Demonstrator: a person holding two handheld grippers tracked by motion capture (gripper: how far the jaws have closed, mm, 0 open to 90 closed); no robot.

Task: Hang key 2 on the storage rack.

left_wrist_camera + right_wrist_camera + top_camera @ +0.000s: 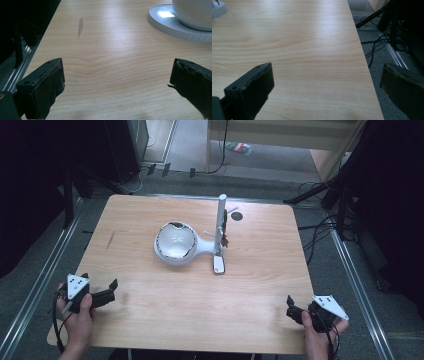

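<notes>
Jaws stood wide apart on both grippers, holding nothing. Mid-table, a white bowl [175,242] lay tipped beside a white peg stand [220,227]. Nearer the person than the bowl, the left gripper [102,292] and right gripper [292,312] hovered at the wooden table's [200,310] front corners.

You are at a recording lab bench: a bare wooden tabletop [150,310] stands between metal floor rails [35,290], with black cables [320,232] trailing past its right edge, dark stand legs [310,192] beyond its far corners and grey carpet [280,177] around it.
</notes>
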